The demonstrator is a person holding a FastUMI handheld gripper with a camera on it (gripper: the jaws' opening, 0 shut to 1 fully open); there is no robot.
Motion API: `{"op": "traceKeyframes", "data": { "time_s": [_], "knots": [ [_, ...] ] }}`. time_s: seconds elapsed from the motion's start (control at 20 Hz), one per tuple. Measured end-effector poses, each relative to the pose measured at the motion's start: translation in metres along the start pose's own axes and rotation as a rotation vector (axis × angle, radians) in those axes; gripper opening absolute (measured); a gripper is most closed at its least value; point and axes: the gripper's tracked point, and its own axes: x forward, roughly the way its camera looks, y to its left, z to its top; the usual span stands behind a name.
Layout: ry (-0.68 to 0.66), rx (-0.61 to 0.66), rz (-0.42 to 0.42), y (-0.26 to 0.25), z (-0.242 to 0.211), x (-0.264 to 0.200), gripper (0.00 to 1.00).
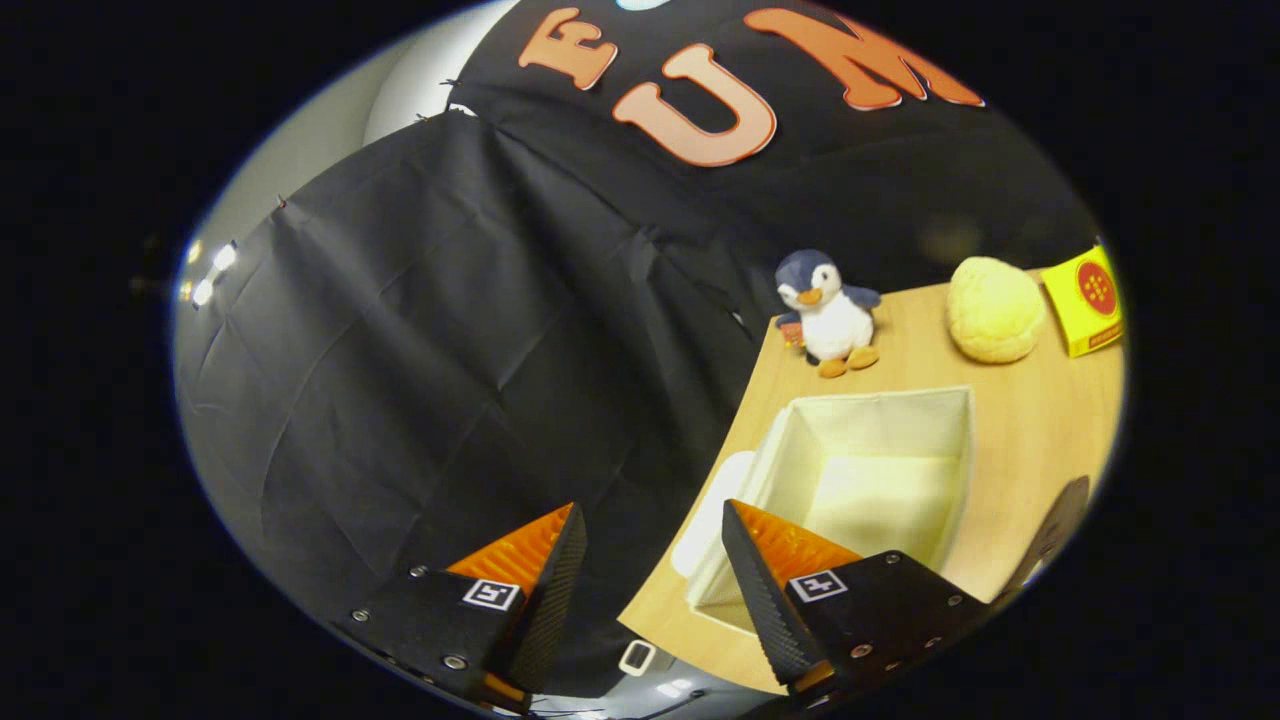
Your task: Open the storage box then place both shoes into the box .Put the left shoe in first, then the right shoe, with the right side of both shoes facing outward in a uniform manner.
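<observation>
Ahead, the gripper [650, 525] is seen with its fingers spread wide, nothing held between them. Just beyond the right finger, the open box [870, 470] sits on the table [1030, 420]. Beyond it stand a penguin [828, 312], a yellow ball [993, 308] and a yellow carton [1085, 298].

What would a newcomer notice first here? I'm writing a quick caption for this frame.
The open cream fabric storage box sits on the light wooden table, just beyond the gripper, whose fingers stand apart holding nothing. Behind the box stand a small plush penguin and a round yellow plush ball.
</observation>
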Motion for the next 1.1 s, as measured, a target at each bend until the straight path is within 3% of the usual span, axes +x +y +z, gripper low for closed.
{"op": "traceKeyframes", "data": {
  "time_s": [0.2,0.4,0.8,1.1],
  "knots": [
    [-0.087,-0.099,-0.112,-0.051,0.018,-0.052,0.88],
    [-0.062,-0.175,-0.232,-0.109,0.006,-0.102,0.93],
    [0.029,-0.136,-0.525,-0.232,-0.033,-0.165,0.96],
    [0.17,-0.067,-0.663,-0.297,-0.091,-0.18,0.97]
  ]
}}
